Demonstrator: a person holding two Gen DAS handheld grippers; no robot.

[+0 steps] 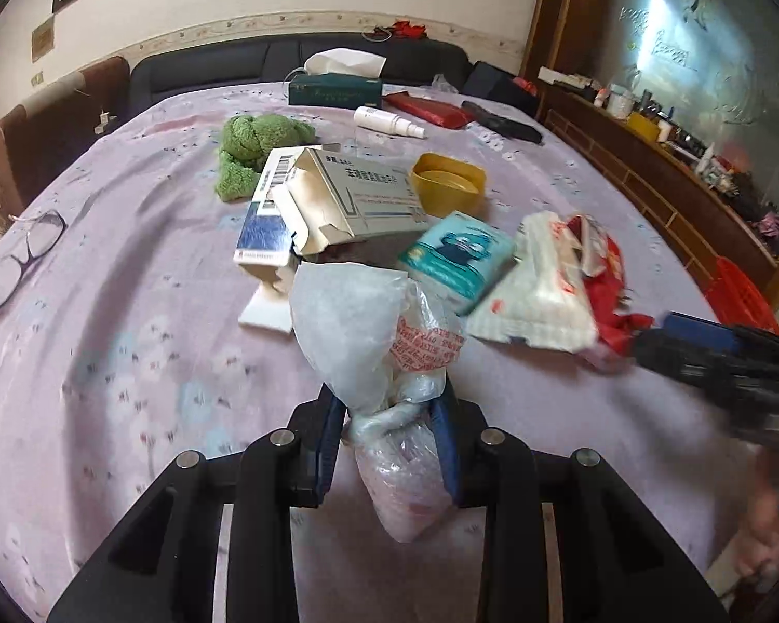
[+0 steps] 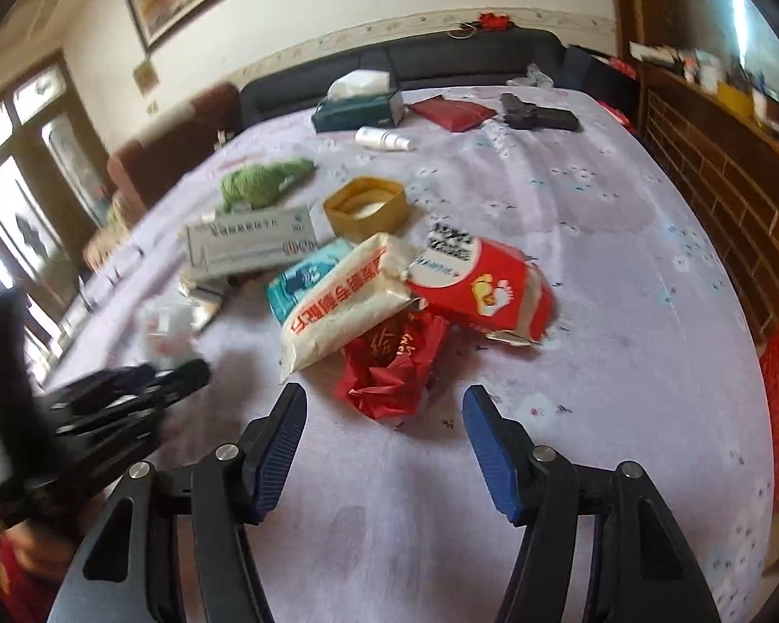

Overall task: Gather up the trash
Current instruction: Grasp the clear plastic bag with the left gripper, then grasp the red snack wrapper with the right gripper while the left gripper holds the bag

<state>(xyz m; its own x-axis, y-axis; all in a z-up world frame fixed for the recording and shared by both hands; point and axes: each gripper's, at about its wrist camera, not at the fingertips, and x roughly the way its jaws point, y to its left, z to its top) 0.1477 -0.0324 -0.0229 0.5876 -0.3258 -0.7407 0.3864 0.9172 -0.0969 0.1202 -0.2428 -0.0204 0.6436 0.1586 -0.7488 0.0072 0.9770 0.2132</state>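
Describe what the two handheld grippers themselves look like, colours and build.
Both match: the left gripper and right gripper have matte black angular plastic frames with cut-out openings, round silver pivot pins, and two fingers faced with ribbed blue pads. No cables or markings show.

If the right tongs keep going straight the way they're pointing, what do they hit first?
Most likely the crumpled red plastic bag, lying on the cloth just ahead of the open right tongs. Depth is hard to judge, but nothing else lies between them.

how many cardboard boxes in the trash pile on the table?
2, both flattened and open: a grey-white medicine box lying atop a blue-and-white box, left of the yellow tub. More could be hidden beneath the pile.
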